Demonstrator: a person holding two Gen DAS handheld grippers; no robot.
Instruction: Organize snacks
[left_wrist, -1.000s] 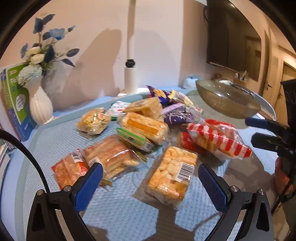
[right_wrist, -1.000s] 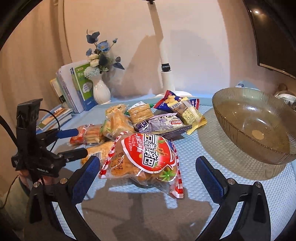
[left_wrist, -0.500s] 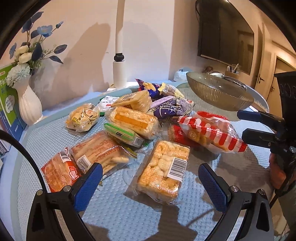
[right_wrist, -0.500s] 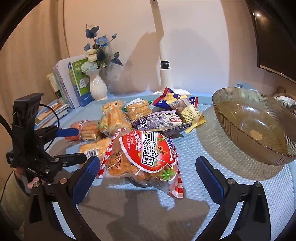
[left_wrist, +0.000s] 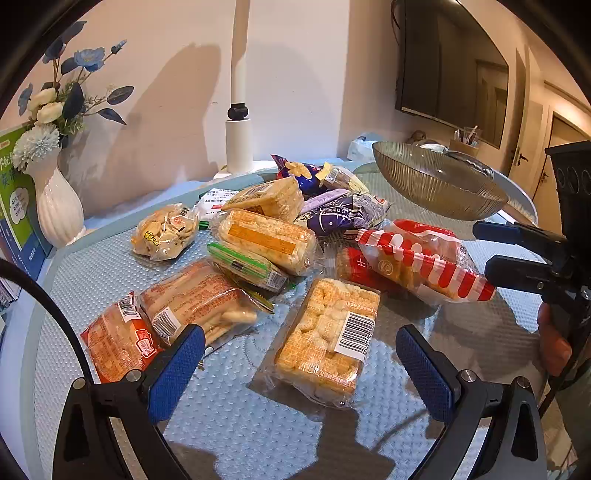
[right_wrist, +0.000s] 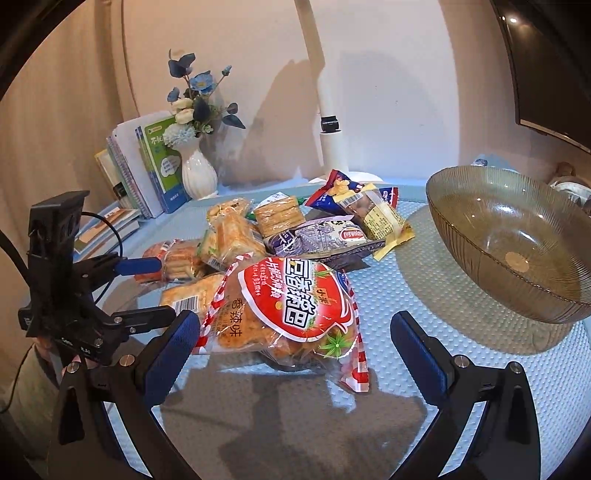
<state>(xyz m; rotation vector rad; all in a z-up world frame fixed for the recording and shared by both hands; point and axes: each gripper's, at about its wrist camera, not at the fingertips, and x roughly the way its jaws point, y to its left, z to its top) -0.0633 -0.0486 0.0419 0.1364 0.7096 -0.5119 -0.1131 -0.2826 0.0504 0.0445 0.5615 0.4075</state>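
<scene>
Your left gripper (left_wrist: 299, 363) has its jaws spread wide and holds nothing; squarely between them, just ahead, lies the clear-wrapped block of pale puffed rice crackers with a barcode label (left_wrist: 327, 332), flat on the blue textured table mat (left_wrist: 92, 266).

Your right gripper (right_wrist: 295, 349) is likewise wide open and empty, and the big red-and-white striped bag of spicy rice crisps (right_wrist: 284, 314) sits between its jaws, close in.

Beyond both, the rest of the snacks are in one loose heap: the purple foil packet (right_wrist: 317, 240), the orange-labelled cracker pack (left_wrist: 266, 240) and others around them.

Off to the right of your right jaws stands the ribbed smoky glass bowl (right_wrist: 517, 236), and nothing is in it. So by my reading the sorting has barely begun: no packet is gripped yet, and every snack seen is left to move.
</scene>
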